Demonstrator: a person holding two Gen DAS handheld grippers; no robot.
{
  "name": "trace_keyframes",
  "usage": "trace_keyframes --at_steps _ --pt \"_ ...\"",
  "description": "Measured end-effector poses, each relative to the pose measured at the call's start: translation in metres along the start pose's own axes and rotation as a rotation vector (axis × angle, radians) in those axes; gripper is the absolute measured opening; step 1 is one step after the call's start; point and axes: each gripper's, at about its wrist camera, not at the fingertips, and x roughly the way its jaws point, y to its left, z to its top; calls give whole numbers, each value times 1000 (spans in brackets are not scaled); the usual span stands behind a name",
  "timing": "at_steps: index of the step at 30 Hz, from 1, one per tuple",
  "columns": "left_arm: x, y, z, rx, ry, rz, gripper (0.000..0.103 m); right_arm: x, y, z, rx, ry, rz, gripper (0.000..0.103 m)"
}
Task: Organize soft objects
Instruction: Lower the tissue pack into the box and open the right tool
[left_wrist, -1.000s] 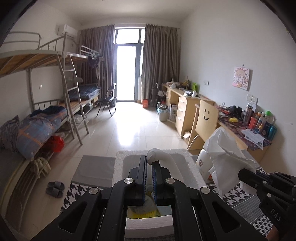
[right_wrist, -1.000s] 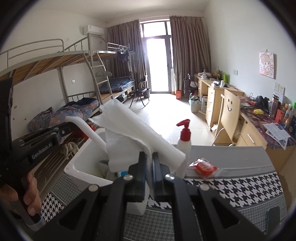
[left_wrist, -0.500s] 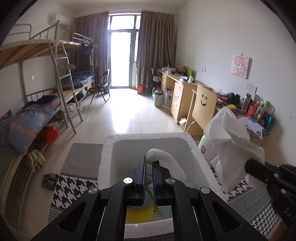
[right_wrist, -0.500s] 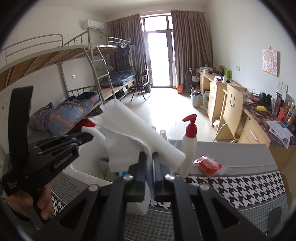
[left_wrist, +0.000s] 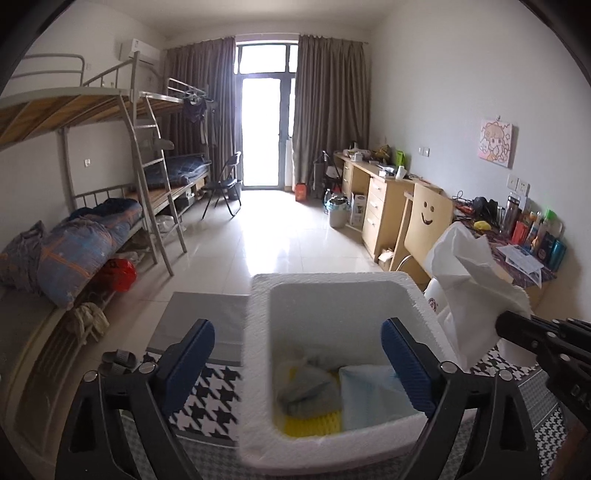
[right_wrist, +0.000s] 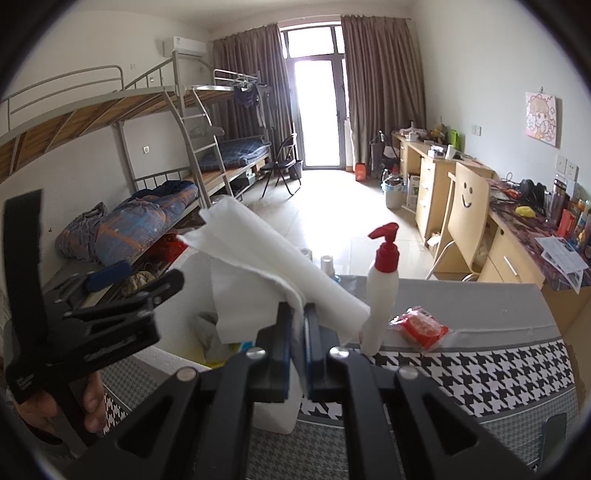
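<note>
A white foam box (left_wrist: 258, 369) stands on the houndstooth table and holds a grey cloth (left_wrist: 306, 387), a yellow sponge (left_wrist: 314, 421) and a pale blue-white sheet (left_wrist: 373, 395). My left gripper (left_wrist: 297, 354) is open and empty above the box; it also shows in the right wrist view (right_wrist: 122, 284). My right gripper (right_wrist: 298, 343) is shut on a white cloth (right_wrist: 258, 273), held up just right of the box. The cloth also shows in the left wrist view (left_wrist: 476, 291).
A white pump bottle with a red top (right_wrist: 382, 291) and a red packet (right_wrist: 421, 326) stand on the table (right_wrist: 480, 369) to the right. A white jug (left_wrist: 436, 299) sits behind the cloth. Bunk beds (left_wrist: 92, 221) are on the left, desks (left_wrist: 388, 192) on the right.
My left gripper has opened and let go of the white soft item it held over the box. My right gripper still holds the white cloth, a little closer to the box.
</note>
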Motion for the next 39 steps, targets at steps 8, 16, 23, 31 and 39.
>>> trace_keyframes --at_steps 8,16,23,31,39 --pt "-17 13 -5 -29 -25 19 100 4 11 3 -16 5 22 8" --pt "-33 29 -16 -65 -31 4 102 14 22 5 -34 19 35 8" --pt "-41 39 -25 -66 -31 16 102 27 29 8 -42 50 53 8" --pt "-45 53 -34 -82 -24 35 102 42 39 11 -53 73 60 8" --pt "-48 60 -40 -88 -24 50 102 61 47 13 -62 100 95 8"
